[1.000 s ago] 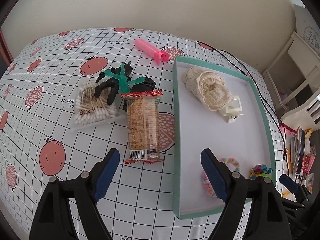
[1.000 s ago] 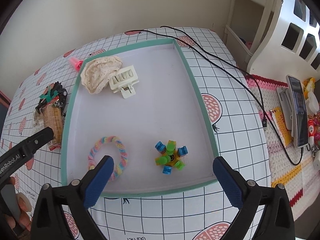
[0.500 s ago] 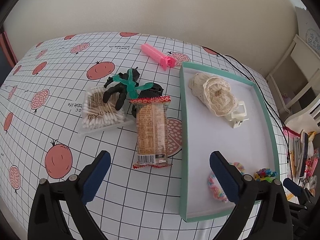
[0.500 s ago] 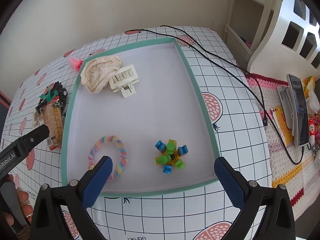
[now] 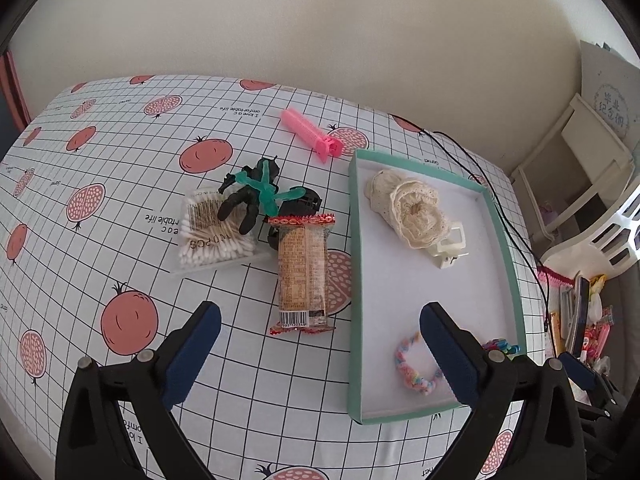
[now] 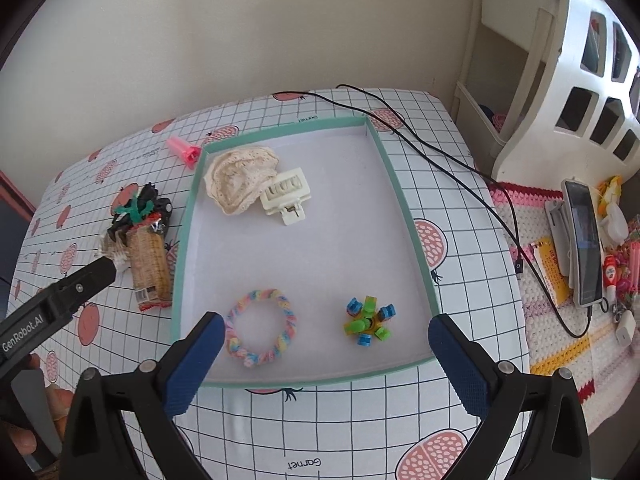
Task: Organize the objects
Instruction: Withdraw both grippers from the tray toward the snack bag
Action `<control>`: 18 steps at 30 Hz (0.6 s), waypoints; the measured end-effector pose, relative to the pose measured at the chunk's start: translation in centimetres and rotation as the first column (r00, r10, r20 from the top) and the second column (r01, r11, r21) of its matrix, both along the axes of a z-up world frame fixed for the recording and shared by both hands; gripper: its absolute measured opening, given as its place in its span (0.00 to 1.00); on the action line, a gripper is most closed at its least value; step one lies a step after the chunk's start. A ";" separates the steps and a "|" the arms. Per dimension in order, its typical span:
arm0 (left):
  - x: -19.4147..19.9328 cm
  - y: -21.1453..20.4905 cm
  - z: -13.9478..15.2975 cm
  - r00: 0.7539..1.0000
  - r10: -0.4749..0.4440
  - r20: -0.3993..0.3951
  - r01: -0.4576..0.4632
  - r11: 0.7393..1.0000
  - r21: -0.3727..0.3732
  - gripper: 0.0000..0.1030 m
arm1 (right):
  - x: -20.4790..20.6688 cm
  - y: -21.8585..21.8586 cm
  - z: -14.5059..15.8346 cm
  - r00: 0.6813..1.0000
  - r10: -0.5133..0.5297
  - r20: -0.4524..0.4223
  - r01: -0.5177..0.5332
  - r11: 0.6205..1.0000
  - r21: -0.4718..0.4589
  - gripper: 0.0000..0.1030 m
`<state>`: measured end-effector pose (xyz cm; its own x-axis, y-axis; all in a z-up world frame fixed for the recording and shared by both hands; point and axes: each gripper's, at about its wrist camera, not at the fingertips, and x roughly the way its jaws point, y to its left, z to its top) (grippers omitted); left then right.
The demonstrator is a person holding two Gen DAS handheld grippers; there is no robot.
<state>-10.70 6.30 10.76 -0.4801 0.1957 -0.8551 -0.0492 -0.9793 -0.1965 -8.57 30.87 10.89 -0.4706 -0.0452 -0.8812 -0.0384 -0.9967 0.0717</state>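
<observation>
A teal-rimmed tray (image 5: 353, 264) (image 6: 412, 224) holds a cream lace piece (image 5: 408, 208) (image 6: 238, 176), a white hair claw (image 5: 450, 246) (image 6: 286, 196), a pastel braided ring (image 5: 414, 368) (image 6: 262, 332) and a green-blue spinner toy (image 6: 366, 320). Left of the tray lie a snack packet (image 5: 302, 272) (image 6: 149, 262), a cotton swab box (image 5: 214, 232), black and green clips (image 5: 260, 196) (image 6: 138, 210) and a pink clip (image 5: 310, 136) (image 6: 182, 150). My left gripper (image 5: 320, 338) hangs open just before the snack packet. My right gripper (image 6: 328, 346) is open over the tray's near edge. Both hold nothing.
A black cable (image 6: 452, 160) runs along the table to the right of the tray. A white shelf unit (image 6: 560, 80) stands at the right. A phone (image 6: 584, 240) and small items lie on a crocheted mat below it. A wall rises behind the table.
My left gripper has pulled back and risen, so the table items look smaller and farther. The right gripper has barely moved. Both stay open.
</observation>
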 end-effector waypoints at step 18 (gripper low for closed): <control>-5.0 -9.7 0.8 0.992 0.122 -0.039 -0.124 0.990 -0.060 0.98 | -6.5 -9.7 0.5 0.994 0.110 0.015 -0.107 0.987 -0.120 1.00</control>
